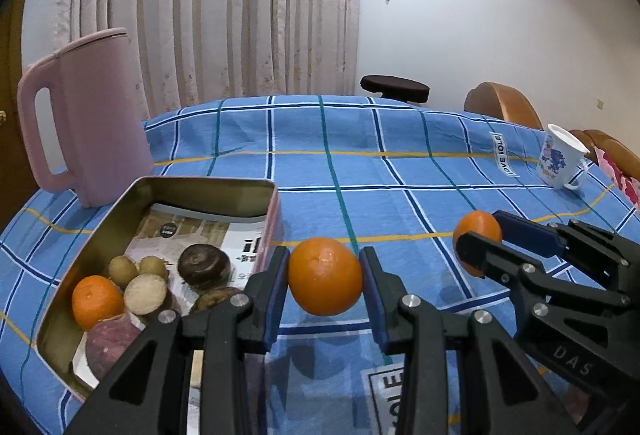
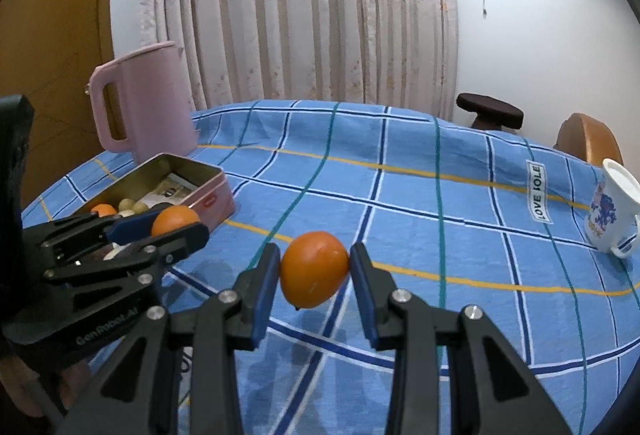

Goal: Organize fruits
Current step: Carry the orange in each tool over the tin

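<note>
Two hand-held grippers, each clamped on one orange. Left hand-held gripper (image 1: 325, 287) gripped orange (image 1: 325, 276) at frame centre, clear of surface (image 1: 400, 171); right hand-held gripper (image 2: 314, 277) gripped second orange (image 2: 314, 269), centre of right view.

Risks judged:
- Round peel, narrow pad contact: fruit could slip and roll across cloth.
- Both heading for tin (image 1: 208, 191), lower left: grippers could collide.
- Tin crowded: drop could bounce out.

Count: oranges three (one in tin (image 1: 97, 301)); small greenish fruits about three; dark round items two; kettle (image 1: 88, 115) one; mug (image 1: 560, 159) one.
</note>
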A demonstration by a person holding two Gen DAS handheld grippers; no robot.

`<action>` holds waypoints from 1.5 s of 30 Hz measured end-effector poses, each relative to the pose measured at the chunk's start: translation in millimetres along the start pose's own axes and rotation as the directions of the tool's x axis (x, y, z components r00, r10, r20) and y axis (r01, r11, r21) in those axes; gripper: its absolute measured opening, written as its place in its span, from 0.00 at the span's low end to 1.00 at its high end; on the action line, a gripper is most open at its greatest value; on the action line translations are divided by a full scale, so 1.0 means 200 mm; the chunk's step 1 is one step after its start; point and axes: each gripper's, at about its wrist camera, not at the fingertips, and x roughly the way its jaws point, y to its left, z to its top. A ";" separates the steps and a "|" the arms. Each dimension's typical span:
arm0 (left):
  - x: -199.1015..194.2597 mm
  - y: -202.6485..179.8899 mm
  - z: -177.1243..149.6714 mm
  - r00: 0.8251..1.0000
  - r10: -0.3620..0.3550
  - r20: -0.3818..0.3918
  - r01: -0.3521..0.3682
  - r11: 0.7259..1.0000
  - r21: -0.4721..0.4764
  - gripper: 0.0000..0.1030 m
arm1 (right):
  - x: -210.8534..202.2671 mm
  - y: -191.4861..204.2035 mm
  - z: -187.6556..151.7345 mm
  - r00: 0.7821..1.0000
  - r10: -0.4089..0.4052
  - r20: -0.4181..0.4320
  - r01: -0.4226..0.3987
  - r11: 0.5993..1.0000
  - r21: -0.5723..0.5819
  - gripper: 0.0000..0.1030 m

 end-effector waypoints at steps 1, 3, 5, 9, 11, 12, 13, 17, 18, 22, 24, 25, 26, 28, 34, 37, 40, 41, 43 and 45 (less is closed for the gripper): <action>-0.01 0.01 0.00 1.000 0.008 0.004 -0.008 1.000 0.001 0.36 | 0.00 0.01 0.00 1.000 0.006 -0.002 -0.006 1.000 0.000 0.38; -0.02 0.03 0.00 1.000 0.017 0.009 -0.017 1.000 0.000 0.36 | 0.01 0.02 0.00 1.000 0.018 -0.005 -0.018 1.000 0.002 0.38; -0.03 0.07 0.01 1.000 0.025 0.012 -0.025 1.000 -0.008 0.36 | 0.02 0.03 0.01 0.999 0.034 -0.008 -0.034 0.999 0.006 0.38; -0.08 0.14 0.04 0.998 0.054 0.029 -0.053 0.998 -0.017 0.36 | 0.03 0.08 0.05 0.998 0.057 0.001 -0.057 0.998 -0.004 0.38; -0.11 0.17 0.05 0.997 0.069 0.039 -0.068 0.997 -0.021 0.36 | 0.02 0.11 0.08 0.998 0.068 0.011 -0.068 0.998 -0.011 0.38; -0.12 0.19 0.06 0.996 0.076 0.042 -0.075 0.997 -0.023 0.36 | 0.02 0.12 0.10 0.997 0.073 0.015 -0.073 0.997 -0.014 0.38; -0.13 0.21 0.07 0.995 0.085 0.047 -0.084 0.996 -0.025 0.36 | 0.02 0.14 0.12 0.996 0.083 0.020 -0.082 0.996 -0.018 0.38; -0.18 0.31 0.10 0.991 0.124 0.058 -0.122 0.992 -0.037 0.36 | 0.02 0.23 0.19 0.993 0.115 0.034 -0.114 0.993 -0.045 0.38; -0.19 0.33 0.10 0.990 0.131 0.060 -0.129 0.991 -0.041 0.36 | 0.03 0.26 0.21 0.992 0.122 0.037 -0.120 0.991 -0.056 0.38; -0.21 0.46 0.12 0.984 0.170 0.053 -0.166 0.984 -0.072 0.36 | 0.04 0.40 0.29 0.985 0.162 0.050 -0.156 0.982 -0.107 0.38; -0.21 0.52 0.12 0.981 0.188 0.046 -0.184 0.979 -0.083 0.36 | 0.05 0.46 0.32 0.983 0.178 0.055 -0.170 0.977 -0.127 0.38; -0.21 0.54 0.12 0.981 0.188 0.043 -0.184 0.979 -0.089 0.36 | 0.06 0.50 0.34 0.981 0.188 0.055 -0.179 0.974 -0.138 0.38; -0.21 0.57 0.13 0.982 0.183 0.035 -0.179 0.979 -0.100 0.36 | 0.07 0.52 0.35 0.979 0.194 0.054 -0.185 0.972 -0.146 0.38; -0.20 0.61 0.13 0.984 0.175 0.020 -0.171 0.978 -0.119 0.36 | 0.10 0.59 0.37 0.977 0.207 0.043 -0.198 0.967 -0.162 0.38; -0.17 0.69 0.10 0.987 0.157 -0.020 -0.159 0.976 -0.147 0.36 | 0.20 0.69 0.35 0.976 0.219 -0.006 -0.216 0.958 -0.188 0.38; -0.15 0.70 0.08 0.987 0.155 -0.033 -0.158 0.976 -0.147 0.36 | 0.24 0.69 0.32 0.976 0.217 -0.033 -0.219 0.958 -0.185 0.38; -0.14 0.70 0.06 0.988 0.148 -0.044 -0.153 0.977 -0.147 0.36 | 0.28 0.70 0.28 0.976 0.212 -0.058 -0.219 0.958 -0.186 0.38; -0.14 0.70 0.06 0.988 0.145 -0.048 -0.151 0.978 -0.145 0.36 | 0.29 0.70 0.27 0.975 0.212 -0.064 -0.221 0.958 -0.184 0.38; -0.13 0.69 0.05 0.989 0.141 -0.052 -0.147 0.979 -0.142 0.36 | 0.30 0.70 0.26 0.974 0.212 -0.077 -0.223 0.958 -0.183 0.38; -0.13 0.68 0.04 0.988 0.141 -0.056 -0.147 0.980 -0.135 0.36 | 0.32 0.70 0.24 0.973 0.214 -0.091 -0.228 0.955 -0.188 0.38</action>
